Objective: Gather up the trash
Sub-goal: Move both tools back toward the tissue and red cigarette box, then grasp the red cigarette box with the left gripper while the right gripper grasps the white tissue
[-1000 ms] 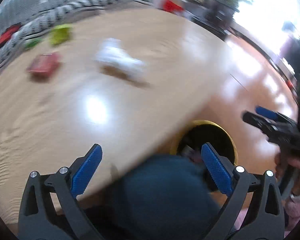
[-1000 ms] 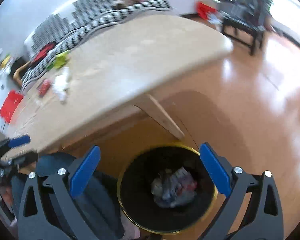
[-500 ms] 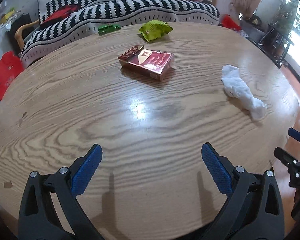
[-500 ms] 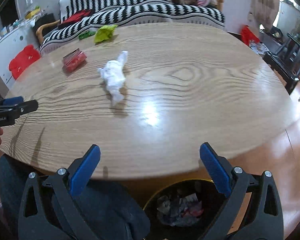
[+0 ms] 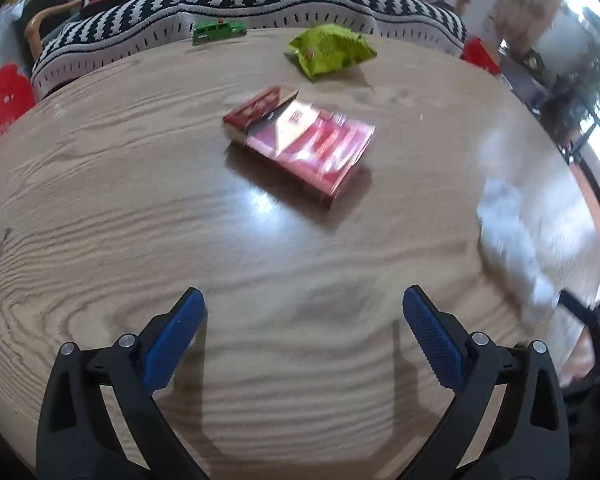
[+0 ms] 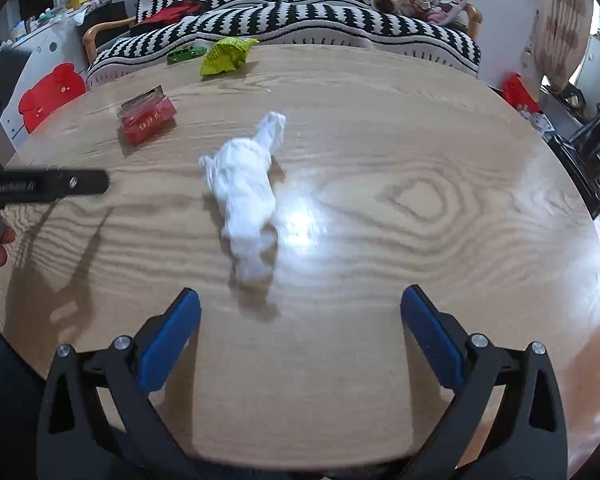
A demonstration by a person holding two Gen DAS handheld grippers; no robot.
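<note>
I am holding both tools over the round wooden table [image 6: 380, 152], each spread wide with nothing between its blue pads. The left hand-held gripper [image 5: 304, 336] is facing the red cigarette pack [image 5: 304, 148], which is lying flat near the middle with its lid flipped open. The right hand-held gripper [image 6: 300, 332] is pointing at the crumpled white tissue [image 6: 246, 188], lying just ahead of its fingers and a little left of centre. A yellow-green snack wrapper [image 6: 226, 55] and a small green toy car [image 6: 185, 53] are sitting at the far edge, by the striped sofa [image 6: 340, 20].

I am judging the tissue to be light, soft and collapsing under any pinch, so I would be closing across its thick middle. The pack looks stiff but slick and thin-walled; its long sides seem the better hold. The wrapper probably crinkles and slides.

The left view is smearing with motion, so the pack's print is unreadable and the tissue there is a pale blur. No bin is showing in either view.
</note>
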